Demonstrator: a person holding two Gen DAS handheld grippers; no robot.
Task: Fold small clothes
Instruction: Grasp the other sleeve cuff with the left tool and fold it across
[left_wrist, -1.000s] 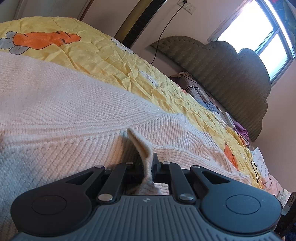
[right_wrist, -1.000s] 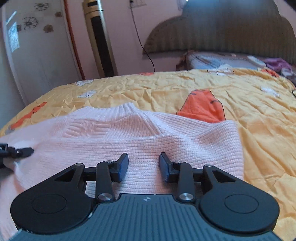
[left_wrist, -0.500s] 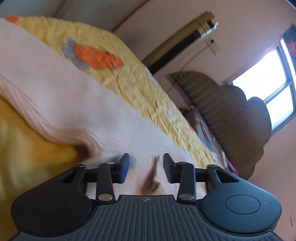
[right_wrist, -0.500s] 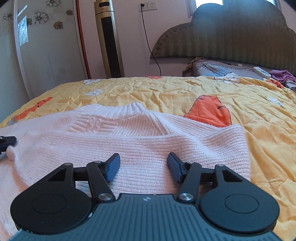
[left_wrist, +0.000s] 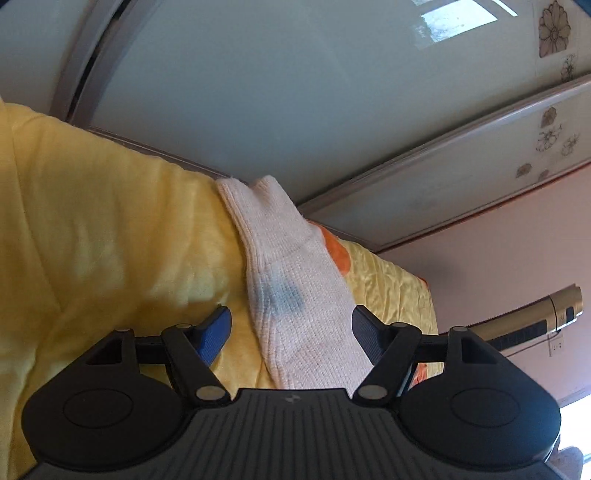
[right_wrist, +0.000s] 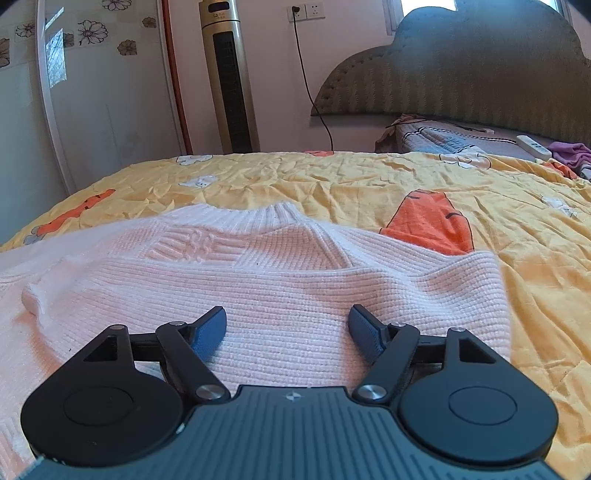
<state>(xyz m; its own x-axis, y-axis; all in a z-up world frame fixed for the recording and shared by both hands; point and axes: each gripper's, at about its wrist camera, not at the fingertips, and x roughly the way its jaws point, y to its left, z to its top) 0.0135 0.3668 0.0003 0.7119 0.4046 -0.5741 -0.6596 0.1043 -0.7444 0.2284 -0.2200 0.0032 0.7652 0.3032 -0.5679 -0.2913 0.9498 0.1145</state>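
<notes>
Both jaws gape empty: left gripper (left_wrist: 290, 326) straddles the pink sweater's sleeve (left_wrist: 295, 280), right gripper (right_wrist: 288, 326) over its body (right_wrist: 280, 284). Likely next: grasp that sleeve, fold inward.

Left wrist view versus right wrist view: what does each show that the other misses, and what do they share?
Only the left wrist view shows the sweater's sleeve trailing over the quilt's edge between the open left gripper, with a grey smudge on the knit.

Only the right wrist view shows the sweater's body and collar spread flat, the open right gripper over its hem, the headboard and the wall socket.

Both show the pale pink sweater, the yellow carrot-print quilt, the tower fan and the flower-patterned wardrobe door.
</notes>
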